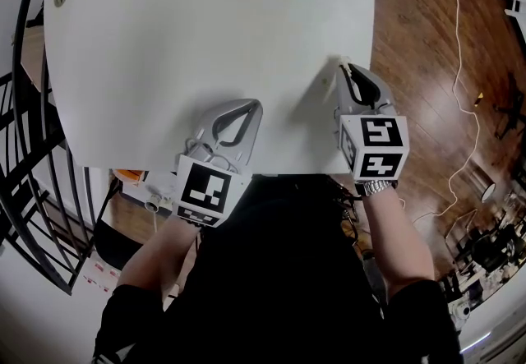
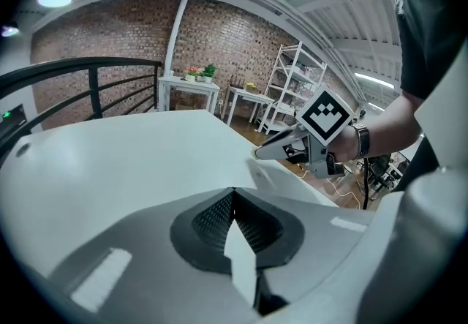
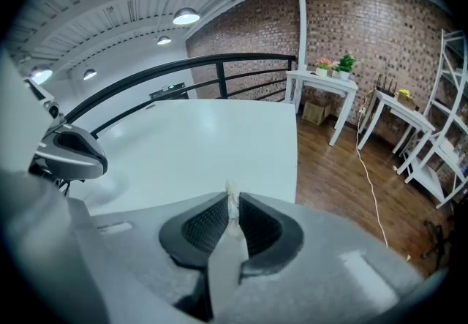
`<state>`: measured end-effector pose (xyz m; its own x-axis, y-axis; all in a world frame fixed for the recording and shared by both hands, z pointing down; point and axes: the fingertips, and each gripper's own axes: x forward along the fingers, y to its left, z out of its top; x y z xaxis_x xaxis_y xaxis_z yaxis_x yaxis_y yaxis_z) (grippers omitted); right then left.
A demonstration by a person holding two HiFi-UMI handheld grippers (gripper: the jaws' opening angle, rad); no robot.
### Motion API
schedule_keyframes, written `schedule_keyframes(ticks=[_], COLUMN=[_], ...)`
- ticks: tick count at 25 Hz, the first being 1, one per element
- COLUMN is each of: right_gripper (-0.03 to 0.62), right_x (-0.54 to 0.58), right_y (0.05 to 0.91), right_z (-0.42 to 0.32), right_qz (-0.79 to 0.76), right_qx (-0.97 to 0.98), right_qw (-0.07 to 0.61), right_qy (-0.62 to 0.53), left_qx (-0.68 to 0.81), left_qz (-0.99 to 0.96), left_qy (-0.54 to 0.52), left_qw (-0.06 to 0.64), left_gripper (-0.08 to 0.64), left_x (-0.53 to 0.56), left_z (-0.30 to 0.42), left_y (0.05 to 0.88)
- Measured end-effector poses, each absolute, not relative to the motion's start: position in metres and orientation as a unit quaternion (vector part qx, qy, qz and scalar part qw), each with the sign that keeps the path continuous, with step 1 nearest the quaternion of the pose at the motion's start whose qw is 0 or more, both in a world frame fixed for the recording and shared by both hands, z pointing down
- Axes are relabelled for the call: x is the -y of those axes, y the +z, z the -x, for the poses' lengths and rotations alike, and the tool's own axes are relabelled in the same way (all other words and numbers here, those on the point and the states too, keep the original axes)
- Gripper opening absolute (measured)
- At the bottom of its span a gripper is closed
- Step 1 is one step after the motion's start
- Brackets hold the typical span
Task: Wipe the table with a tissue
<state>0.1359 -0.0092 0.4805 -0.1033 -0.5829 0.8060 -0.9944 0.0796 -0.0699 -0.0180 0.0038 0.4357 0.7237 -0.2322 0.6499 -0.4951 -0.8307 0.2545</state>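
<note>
The right tongs (image 3: pixel 231 202) are clenching a thin white tissue (image 3: pixel 230 189), and a scrap of it is poking out past their tips. In the head view they are sitting right of centre, close to the right edge of the white surface (image 1: pixel 189 34). The tissue is hanging from them and seemingly touching the surface, though the contact is hard to make out. The left tongs (image 2: pixel 234 198) are pressing together with nothing between them, hovering in the lower middle of the head view, over the surface's near edge. A wooden floor (image 1: pixel 427 42) is showing at the right, with a white cable (image 1: pixel 457 66) trailing across it.
</note>
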Motion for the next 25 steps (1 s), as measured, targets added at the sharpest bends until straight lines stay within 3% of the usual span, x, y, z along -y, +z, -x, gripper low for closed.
schedule_keyframes(ticks=[25], right_gripper=[0.034], right_x=[-0.016], right_y=[0.494], right_z=[-0.111], right_qz=[-0.566], right_qx=[0.679], right_qw=[0.314], right_qy=[0.347], left_qx=[0.203], left_qz=[-0.902], left_qy=[0.317], left_qw=[0.213], left_gripper=[0.017], left_x=[-0.023], left_z=[0.019], left_y=[0.439])
